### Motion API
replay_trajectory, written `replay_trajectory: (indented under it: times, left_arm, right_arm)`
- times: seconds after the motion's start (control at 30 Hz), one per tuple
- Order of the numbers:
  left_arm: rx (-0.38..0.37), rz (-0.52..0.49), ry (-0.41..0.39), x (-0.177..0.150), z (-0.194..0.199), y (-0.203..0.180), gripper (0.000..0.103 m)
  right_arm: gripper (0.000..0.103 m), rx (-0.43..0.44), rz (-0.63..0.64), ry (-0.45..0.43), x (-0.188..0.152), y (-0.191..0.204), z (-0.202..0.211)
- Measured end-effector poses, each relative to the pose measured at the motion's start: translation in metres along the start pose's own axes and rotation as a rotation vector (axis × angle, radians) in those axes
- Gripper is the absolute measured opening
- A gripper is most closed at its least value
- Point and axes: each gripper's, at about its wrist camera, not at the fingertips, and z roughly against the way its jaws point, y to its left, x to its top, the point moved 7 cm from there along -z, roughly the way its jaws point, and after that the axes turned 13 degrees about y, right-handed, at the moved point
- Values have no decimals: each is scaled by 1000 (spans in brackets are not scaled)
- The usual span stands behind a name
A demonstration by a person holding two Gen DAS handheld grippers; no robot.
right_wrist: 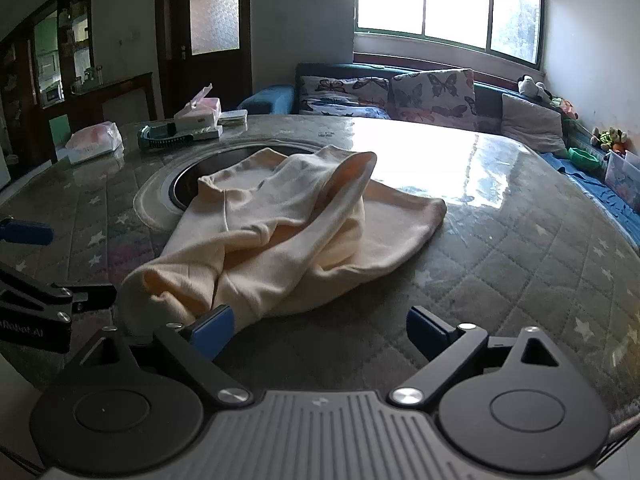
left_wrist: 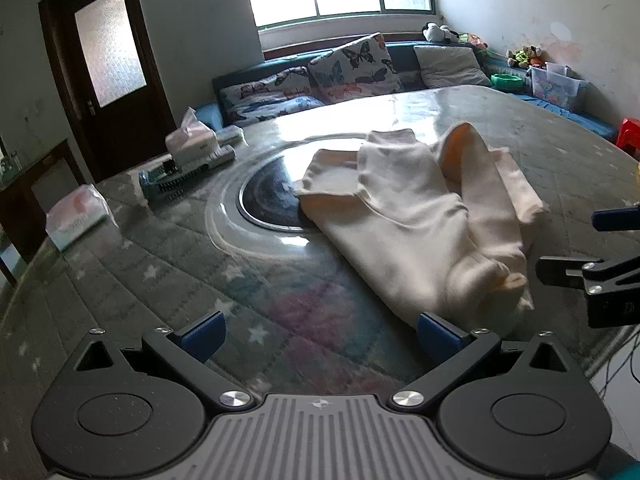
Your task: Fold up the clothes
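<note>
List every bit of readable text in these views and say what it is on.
"Robot.AI", seen mirrored, on the left gripper body in the right wrist view.
Print on the white tissue box: too blurred to read.
Print on the soft tissue pack: too blurred to read.

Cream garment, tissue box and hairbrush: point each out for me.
Cream garment (right_wrist: 280, 240): right wrist view, middle of the crumpled cloth.
Tissue box (left_wrist: 192, 142): left wrist view, its white side.
Hairbrush (right_wrist: 168, 140): right wrist view, its bristle edge.
</note>
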Motion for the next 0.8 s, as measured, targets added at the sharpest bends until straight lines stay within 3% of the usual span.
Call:
replay_trajectory:
  times: [0.17,0.43,0.67,0.8]
  left_arm:
    - [8,7,-23,19,-3,9,103]
    - [-62,-40,-57,55,-13,-4,101]
    - [-122,-111,-55,89,-36,-29,89]
    - [-142,-139,-44,105,-51,-41,82]
  right_arm:
    - [89,17,2,-3,15,-4,-6]
    - [77,44,-61,-12,56,-26,-26]
    - [66,65,-134,2,96,-50,-62]
    - [55,64,-168,23,115,-64,-86]
